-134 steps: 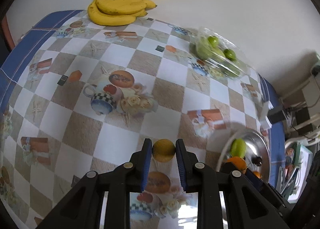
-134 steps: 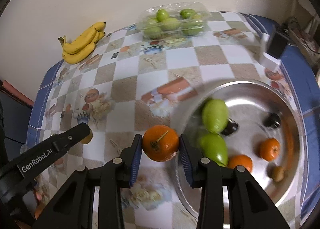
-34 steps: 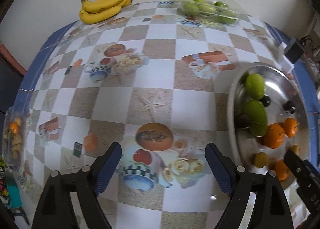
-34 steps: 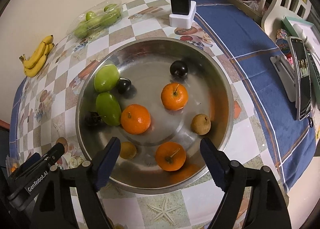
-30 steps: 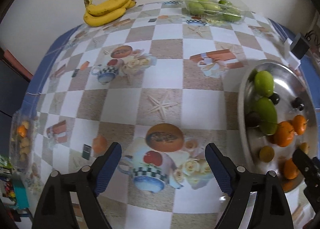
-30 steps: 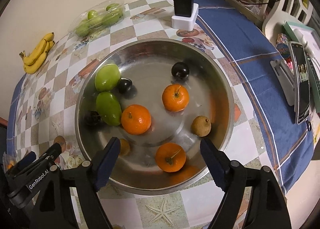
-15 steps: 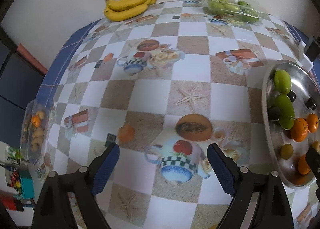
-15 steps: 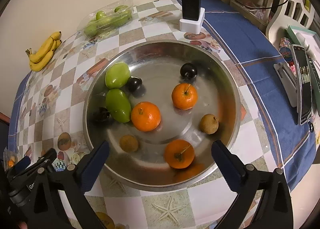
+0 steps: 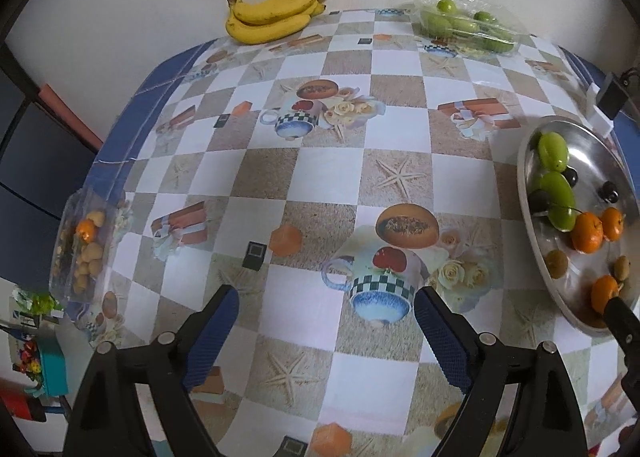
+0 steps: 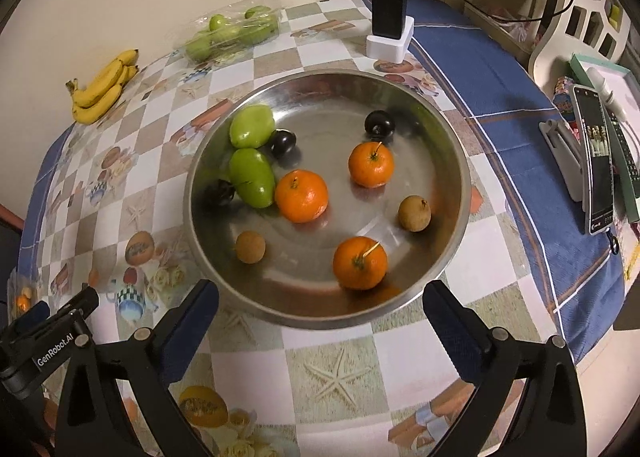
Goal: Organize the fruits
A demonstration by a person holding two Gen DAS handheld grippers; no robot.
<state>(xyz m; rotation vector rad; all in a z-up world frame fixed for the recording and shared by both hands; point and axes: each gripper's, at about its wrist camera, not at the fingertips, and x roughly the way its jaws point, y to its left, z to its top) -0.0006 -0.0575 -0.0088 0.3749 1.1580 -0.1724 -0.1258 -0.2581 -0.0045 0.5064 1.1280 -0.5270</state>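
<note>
While both grippers hang over the checkered tabletop (image 9: 304,173) with nothing between their pads, the right gripper (image 10: 320,309), its jaws spread wide, sits at the six o'clock rim of the steel bowl (image 10: 460,193) holding oranges, green fruits, dark plums and two brown fruits. Equally spread, the left gripper (image 9: 326,317) has bananas (image 9: 276,15) at twelve o'clock and a clear fruit tray (image 9: 468,23) at one o'clock.
</note>
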